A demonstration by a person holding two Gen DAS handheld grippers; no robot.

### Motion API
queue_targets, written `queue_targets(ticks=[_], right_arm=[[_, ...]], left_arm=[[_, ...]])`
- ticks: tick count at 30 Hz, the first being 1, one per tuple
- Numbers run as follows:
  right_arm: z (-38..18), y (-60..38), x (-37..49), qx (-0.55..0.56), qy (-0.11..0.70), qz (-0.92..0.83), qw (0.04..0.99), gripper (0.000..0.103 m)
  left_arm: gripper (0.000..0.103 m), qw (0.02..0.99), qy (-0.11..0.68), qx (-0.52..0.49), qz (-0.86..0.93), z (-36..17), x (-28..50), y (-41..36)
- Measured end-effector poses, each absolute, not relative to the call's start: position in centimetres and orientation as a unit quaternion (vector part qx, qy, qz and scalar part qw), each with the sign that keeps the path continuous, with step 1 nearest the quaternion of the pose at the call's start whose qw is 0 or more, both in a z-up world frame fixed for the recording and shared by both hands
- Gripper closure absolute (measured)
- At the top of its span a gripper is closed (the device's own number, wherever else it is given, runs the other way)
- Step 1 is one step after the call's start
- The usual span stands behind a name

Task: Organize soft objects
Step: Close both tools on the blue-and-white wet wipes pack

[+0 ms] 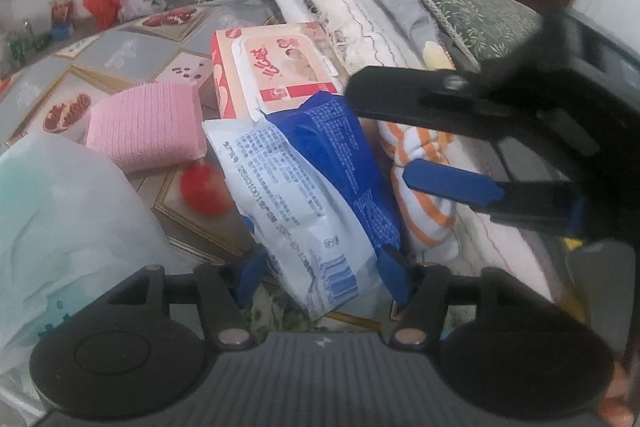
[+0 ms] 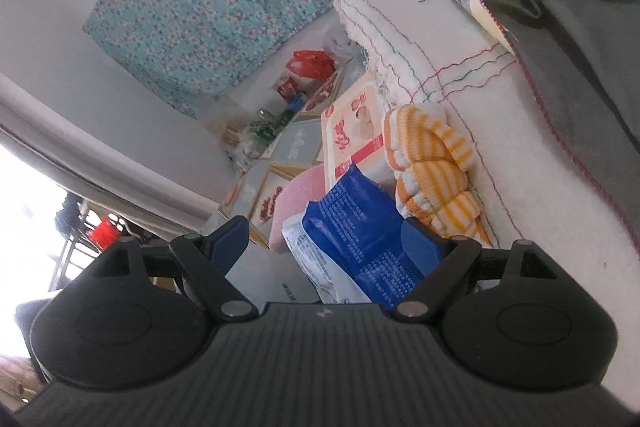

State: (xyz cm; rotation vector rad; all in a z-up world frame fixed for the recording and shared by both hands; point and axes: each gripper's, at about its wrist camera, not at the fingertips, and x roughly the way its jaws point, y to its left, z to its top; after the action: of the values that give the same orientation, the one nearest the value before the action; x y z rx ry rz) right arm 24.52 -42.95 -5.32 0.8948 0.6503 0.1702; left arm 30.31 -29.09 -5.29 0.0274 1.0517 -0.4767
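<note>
Left wrist view: the left gripper (image 1: 320, 267) has its blue fingers (image 1: 394, 277) on either side of a blue-and-white tissue pack (image 1: 304, 183), pressing its near end. The pack's long axis runs from near right to far left, its far end leaning on a red-and-cream wipes pack (image 1: 276, 75). A pink folded cloth (image 1: 146, 127) lies left of it on the picture-patterned worktop (image 1: 120, 55), a red ball (image 1: 202, 191) just beside both. An orange-striped sock bundle (image 1: 424, 195) lies right of the pack against a white quilted cushion (image 1: 360, 19). The right gripper (image 1: 404, 135) reaches in from the right, fingers wide, over the bundle.

Right wrist view: the right gripper (image 2: 340, 247) stands wide; one finger (image 2: 420, 247) touches the tissue pack (image 2: 360, 235), the other (image 2: 228, 239) stays clear. The sock bundle (image 2: 432, 163) lies just right, on the cushion (image 2: 520, 155). Behind stand the wipes pack (image 2: 352, 131) and the pink cloth (image 2: 296, 203).
</note>
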Motion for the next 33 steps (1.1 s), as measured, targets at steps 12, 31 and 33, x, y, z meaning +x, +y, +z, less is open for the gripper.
queue_targets(ticks=[12, 31, 33], right_arm=[[-6.8, -45.2, 23.6, 0.487, 0.270, 0.115, 0.822, 0.020], [-7.7, -46.3, 22.5, 0.511, 0.253, 0.145, 0.809, 0.020], [-7.7, -46.4, 22.5, 0.509, 0.251, 0.148, 0.809, 0.020]], left_arm=[[0.029, 0.822, 0.531, -0.077, -0.193, -6.3, 32.8, -28.7], [0.051, 0.861, 0.476, -0.068, -0.166, -4.5, 29.9, -29.7], [0.051, 0.864, 0.468, -0.073, -0.172, -3.7, 29.4, -29.1]])
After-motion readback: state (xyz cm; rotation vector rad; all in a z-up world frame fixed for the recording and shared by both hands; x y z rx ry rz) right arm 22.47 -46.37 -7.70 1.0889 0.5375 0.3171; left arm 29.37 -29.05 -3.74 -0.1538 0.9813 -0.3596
